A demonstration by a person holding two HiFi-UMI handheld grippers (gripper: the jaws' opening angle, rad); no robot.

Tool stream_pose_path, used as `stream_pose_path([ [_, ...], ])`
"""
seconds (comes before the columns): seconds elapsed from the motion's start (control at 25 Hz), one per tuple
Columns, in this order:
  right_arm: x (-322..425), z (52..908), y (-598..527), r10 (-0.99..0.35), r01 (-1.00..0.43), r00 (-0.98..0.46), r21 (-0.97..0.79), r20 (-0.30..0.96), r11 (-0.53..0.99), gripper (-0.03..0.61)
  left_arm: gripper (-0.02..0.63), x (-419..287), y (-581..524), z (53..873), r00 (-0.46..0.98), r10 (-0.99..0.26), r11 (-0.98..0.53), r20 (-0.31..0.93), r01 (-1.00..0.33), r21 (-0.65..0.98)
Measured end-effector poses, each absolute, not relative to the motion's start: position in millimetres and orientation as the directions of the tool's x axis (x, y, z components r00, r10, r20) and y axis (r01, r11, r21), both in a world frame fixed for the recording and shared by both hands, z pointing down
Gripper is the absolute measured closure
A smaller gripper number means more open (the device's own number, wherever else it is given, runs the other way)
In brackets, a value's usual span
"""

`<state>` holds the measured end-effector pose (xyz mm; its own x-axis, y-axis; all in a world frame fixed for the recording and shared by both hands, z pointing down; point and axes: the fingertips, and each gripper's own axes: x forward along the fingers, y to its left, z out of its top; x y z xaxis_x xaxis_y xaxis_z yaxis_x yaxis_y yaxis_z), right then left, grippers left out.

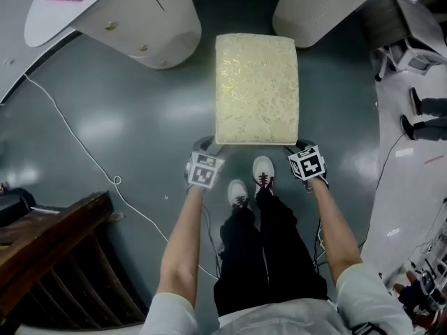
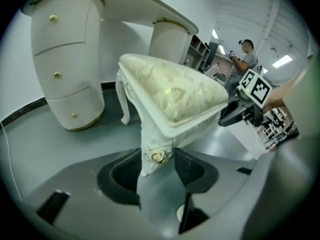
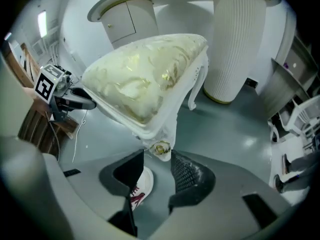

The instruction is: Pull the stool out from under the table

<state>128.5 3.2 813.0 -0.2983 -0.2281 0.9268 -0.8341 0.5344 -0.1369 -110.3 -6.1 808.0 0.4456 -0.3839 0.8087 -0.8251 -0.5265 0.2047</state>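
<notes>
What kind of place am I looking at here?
Probably a staged lab or showroom: a white dressing table and upholstered stool on shiny grey floor, with shelving and ceiling strip lights behind.

The white-framed rectangular wooden stool (image 1: 256, 89) has a pale cream-gold cushion with a shiny floral damask pattern. A gold rosette (image 2: 158, 156) marks its corner leg. The glossy floor (image 1: 126, 117) is dark grey-green. The curved white surface (image 1: 56, 9) has cream drawer fronts with small gold knobs (image 2: 56, 74). The grey left tool (image 2: 156, 166) and right tool (image 3: 156, 170) have black mesh-textured pads and black-and-white square markers. The person's shoes (image 1: 263, 169) are white with red laces, and the trousers (image 1: 258, 257) are black.
</notes>
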Motion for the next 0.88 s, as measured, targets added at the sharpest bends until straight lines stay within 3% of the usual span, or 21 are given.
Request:
stream_pose_path([
  [0.16,147.2,757.8,16.7,-0.184,-0.838,-0.247,-0.114,0.952,0.533,0.397,0.417,-132.9,-4.3,757.4,0.361,-0.354,-0.497,0.863,-0.854,0.154],
  [0.24,157.0,712.6,10.8,-0.212,-0.854,-0.237,-0.099,0.948,0.511,0.399,0.465,-146.5,-0.2,726.3,0.345,-0.334,-0.475,0.877,-0.865,0.159],
  [0.32,162.7,655.8,-3.5,-0.268,-0.873,-0.246,-0.093,0.931,0.479,0.445,0.562,-160.3,-2.3,682.3,0.337,-0.356,-0.428,0.871,-0.888,0.168],
  [0.4,168.5,591.8,-24.3,-0.345,-0.885,-0.245,-0.064,0.906,0.461,0.515,0.575,-159.5,-14.6,629.9,0.366,-0.394,-0.411,0.843,-0.89,0.195],
  [0.48,169.9,526.4,-45.2,-0.421,-0.889,-0.243,-0.027,0.874,0.457,0.549,0.586,-150.9,-34.8,572.5,0.406,-0.443,-0.443,0.799,-0.874,0.199],
  [0.64,154.5,396.6,-83.4,-0.555,-0.871,-0.288,0.028,0.781,0.491,0.56,0.592,-137.2,-82.2,440.9,0.454,-0.565,-0.5,0.689,-0.852,0.151],
  [0.88,144.9,208.5,-124.4,-0.755,-0.857,-0.33,0.156,0.566,0.491,0.563,0.594,-93.2,-138.5,225.2,0.547,-0.723,-0.577,0.422,-0.814,0.067],
])
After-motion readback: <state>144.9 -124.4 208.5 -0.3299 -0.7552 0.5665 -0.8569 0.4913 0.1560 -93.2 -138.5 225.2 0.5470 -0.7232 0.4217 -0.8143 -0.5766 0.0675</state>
